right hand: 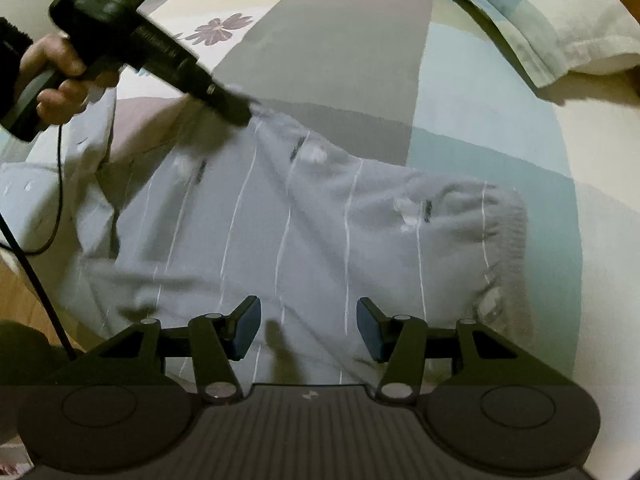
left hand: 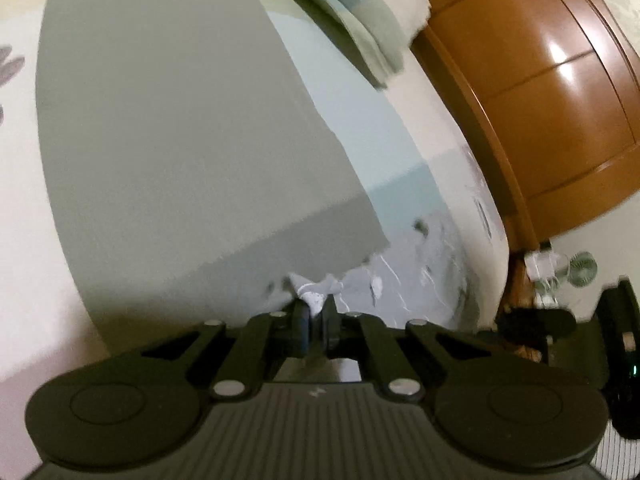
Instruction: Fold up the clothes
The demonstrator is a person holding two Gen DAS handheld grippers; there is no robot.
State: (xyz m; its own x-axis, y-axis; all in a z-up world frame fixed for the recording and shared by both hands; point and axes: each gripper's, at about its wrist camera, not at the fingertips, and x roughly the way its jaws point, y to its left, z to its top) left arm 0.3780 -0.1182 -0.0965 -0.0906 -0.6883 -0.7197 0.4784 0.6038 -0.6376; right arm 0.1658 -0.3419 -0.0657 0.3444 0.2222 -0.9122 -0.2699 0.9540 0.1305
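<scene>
A grey garment [right hand: 320, 216] with thin white stripes and a ribbed hem lies spread on a patchwork bed sheet [right hand: 480, 120]. My left gripper [left hand: 314, 314] is shut on a pinch of the garment's far edge [left hand: 316, 292]; in the right wrist view it [right hand: 240, 114] reaches in from the upper left, held by a hand [right hand: 52, 76]. My right gripper [right hand: 309, 328] is open, its blue pads [right hand: 244, 332] hovering over the near part of the garment with nothing between them.
A pillow [right hand: 540, 20] in a matching patchwork case lies at the head of the bed. A brown wooden headboard [left hand: 540, 80] stands beyond the mattress edge. A black cable [right hand: 44, 280] hangs at the left, over wooden floor [right hand: 20, 296].
</scene>
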